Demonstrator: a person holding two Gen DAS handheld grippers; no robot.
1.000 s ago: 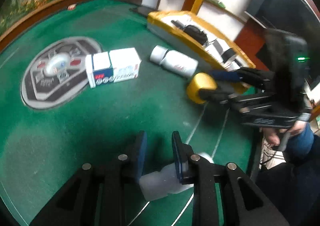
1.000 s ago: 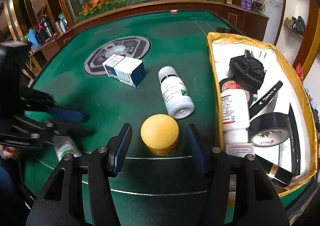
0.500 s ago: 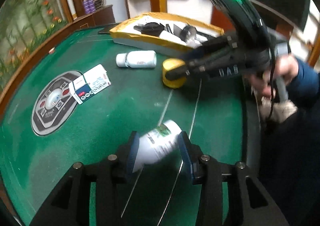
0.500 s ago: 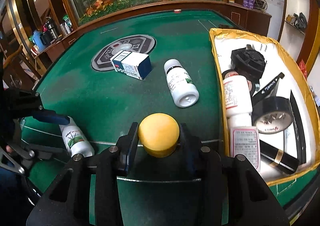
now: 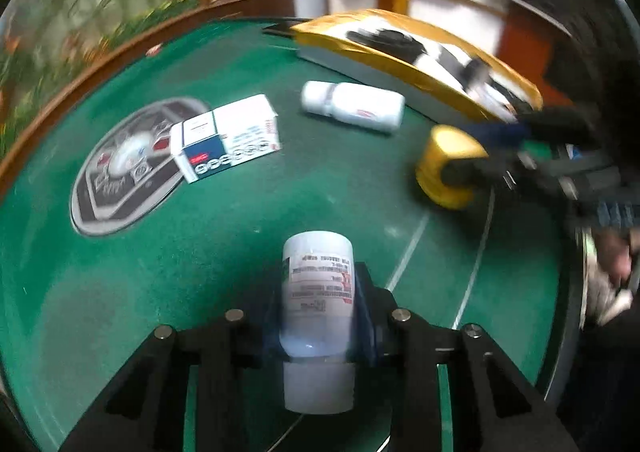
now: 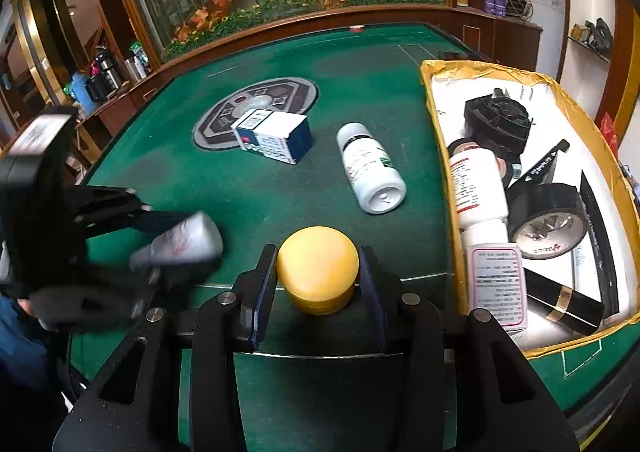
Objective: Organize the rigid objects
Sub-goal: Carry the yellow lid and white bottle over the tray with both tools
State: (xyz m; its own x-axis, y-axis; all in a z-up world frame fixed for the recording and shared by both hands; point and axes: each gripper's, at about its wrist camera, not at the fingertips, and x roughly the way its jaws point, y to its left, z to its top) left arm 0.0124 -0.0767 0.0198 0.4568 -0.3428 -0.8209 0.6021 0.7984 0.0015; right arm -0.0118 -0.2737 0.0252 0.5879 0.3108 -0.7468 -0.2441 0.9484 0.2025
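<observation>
My left gripper (image 5: 318, 316) is shut on a small white labelled bottle (image 5: 318, 304) and holds it above the green table; the bottle also shows, blurred, in the right wrist view (image 6: 180, 242). My right gripper (image 6: 318, 272) is shut on a round yellow jar (image 6: 318, 268), which shows in the left wrist view (image 5: 448, 168) too. A larger white bottle (image 6: 370, 172) lies on its side mid-table. A white and blue carton (image 6: 274, 134) lies beside it. A yellow-rimmed box (image 6: 434, 100) at the right holds several items.
The box holds a white bottle (image 6: 476, 188), a black tape roll (image 6: 548, 222), a black round part (image 6: 498, 122), a pink-labelled carton (image 6: 496, 284) and a black tube (image 6: 564, 302). A grey round emblem (image 6: 256, 104) marks the felt. A wooden rail (image 6: 280, 22) edges the table.
My left gripper has lifted the small bottle off the felt and turned with it. My right gripper has closed around the yellow jar.
</observation>
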